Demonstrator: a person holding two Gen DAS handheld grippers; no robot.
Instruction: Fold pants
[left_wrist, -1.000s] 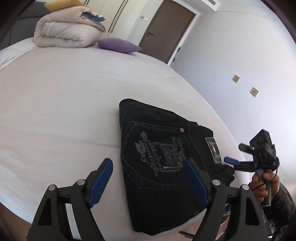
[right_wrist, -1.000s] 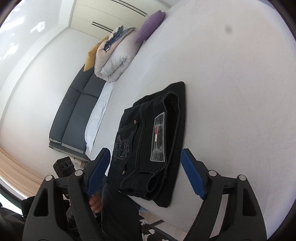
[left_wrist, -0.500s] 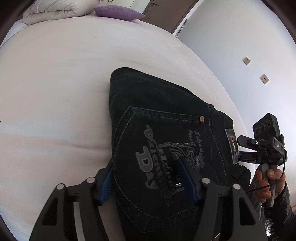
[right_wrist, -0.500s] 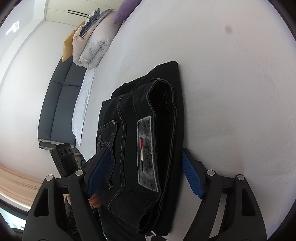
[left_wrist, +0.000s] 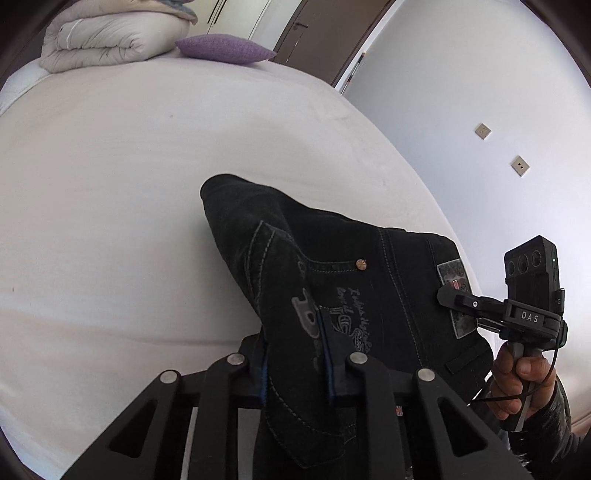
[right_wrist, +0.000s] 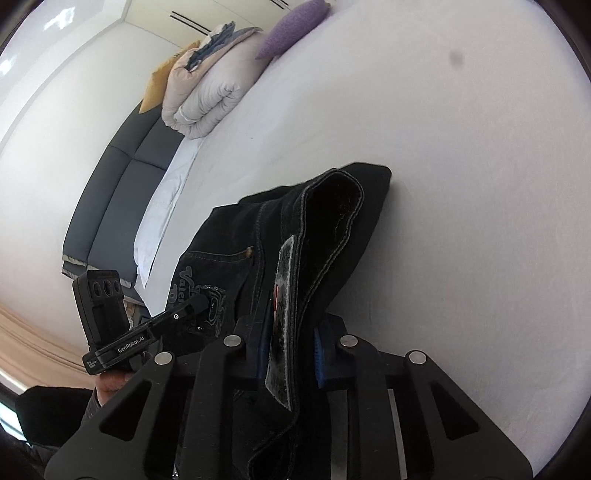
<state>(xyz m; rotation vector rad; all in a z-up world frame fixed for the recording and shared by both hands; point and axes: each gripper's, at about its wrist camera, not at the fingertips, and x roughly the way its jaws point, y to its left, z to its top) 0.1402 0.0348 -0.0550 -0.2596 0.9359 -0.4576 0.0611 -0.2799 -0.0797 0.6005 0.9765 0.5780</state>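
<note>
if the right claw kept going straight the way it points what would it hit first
The right claw is already shut on the black pants; straight on, it would probably just run further into them, then the white bed.

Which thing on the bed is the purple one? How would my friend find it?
Look across the big white bed to its far end, by the brown door. Beside the rolled-up beige duvet lies a small purple pillow. It is the only purple thing there, flatter than the duvet.
</note>
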